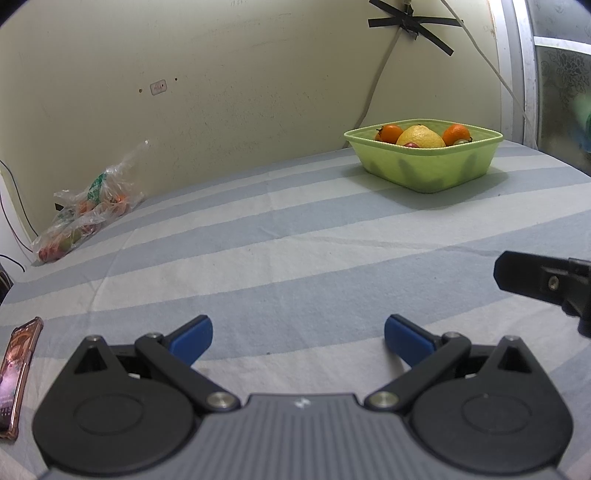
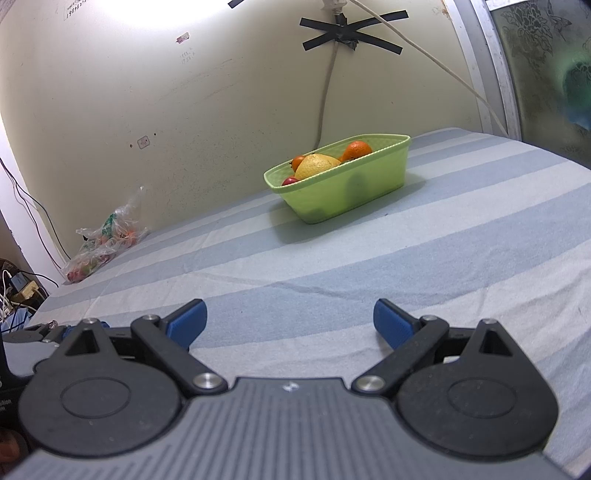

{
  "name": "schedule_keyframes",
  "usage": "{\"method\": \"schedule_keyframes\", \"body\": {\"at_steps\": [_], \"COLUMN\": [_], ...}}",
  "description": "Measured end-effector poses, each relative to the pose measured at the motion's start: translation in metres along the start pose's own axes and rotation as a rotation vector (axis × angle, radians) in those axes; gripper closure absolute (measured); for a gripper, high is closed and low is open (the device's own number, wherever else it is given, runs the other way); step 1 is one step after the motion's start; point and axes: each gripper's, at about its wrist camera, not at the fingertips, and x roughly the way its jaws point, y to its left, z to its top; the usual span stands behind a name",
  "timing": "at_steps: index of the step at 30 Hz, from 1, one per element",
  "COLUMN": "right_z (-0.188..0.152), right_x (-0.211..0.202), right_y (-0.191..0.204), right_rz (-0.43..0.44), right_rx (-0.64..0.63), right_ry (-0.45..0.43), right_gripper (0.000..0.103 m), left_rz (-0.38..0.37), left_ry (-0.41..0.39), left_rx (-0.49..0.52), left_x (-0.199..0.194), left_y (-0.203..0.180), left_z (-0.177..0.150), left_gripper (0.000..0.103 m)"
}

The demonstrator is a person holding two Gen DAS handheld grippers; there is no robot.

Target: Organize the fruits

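A light green basket stands near the wall on the striped cloth. Inside it lie a big yellow citrus, two oranges and a small red fruit. My left gripper hovers low over the cloth, well short of the basket, open with nothing between its blue pads. My right gripper is likewise open and empty, the basket ahead of it. Part of the right gripper shows at the left wrist view's right edge.
A clear plastic bag of fruit lies against the wall at the left. A phone rests on the cloth at the near left. Cables and taped wires run down the wall. A window frame stands at the right.
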Motion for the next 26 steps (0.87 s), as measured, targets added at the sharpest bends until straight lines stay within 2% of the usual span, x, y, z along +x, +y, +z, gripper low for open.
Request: {"method": "schedule_keyframes", "body": {"at_steps": [18,26], "right_z": [-0.0004,-0.0007], "right_x": [-0.0002,-0.0013], "right_y": [-0.0001,0.0012], "right_rz": [-0.001,-0.005], "right_rx": [0.002,-0.013], "right_ry": [0.000,-0.005], "right_gripper": [0.005,0.005], "left_rz": [-0.015,-0.094], "left_ry": [0.004,0.009], "left_rx": [-0.003,-0.014], "left_x": [-0.0019,-0.0014], "left_y": [0.0021,0.0048], "left_z": [0.0024,0.0032], "left_gripper": [0.000,0.000]}}
